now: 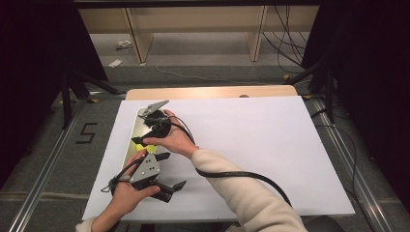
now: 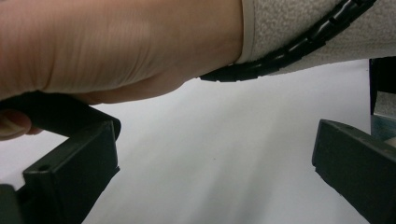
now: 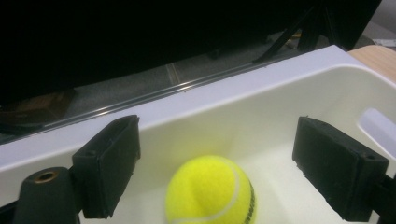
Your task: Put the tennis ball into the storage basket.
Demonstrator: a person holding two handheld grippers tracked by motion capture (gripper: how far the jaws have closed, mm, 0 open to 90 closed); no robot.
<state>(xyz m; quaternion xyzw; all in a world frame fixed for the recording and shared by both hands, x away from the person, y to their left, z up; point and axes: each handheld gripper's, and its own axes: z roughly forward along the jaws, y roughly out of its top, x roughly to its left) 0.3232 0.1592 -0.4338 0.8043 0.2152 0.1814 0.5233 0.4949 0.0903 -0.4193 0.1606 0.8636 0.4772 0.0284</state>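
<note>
right gripper view: the ball is seen low in the tray, between the right gripper's wide-open jaws, not gripped. the left gripper is held wide open, empty.

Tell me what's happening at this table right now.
A person works at a white-covered table with a gripper in each hand. The right gripper hangs open over a cream tray with its jaws either side of a yellow tennis ball lying inside; it has not closed on the ball. The left gripper is open too, holding nothing, near the table's front edge.
</note>
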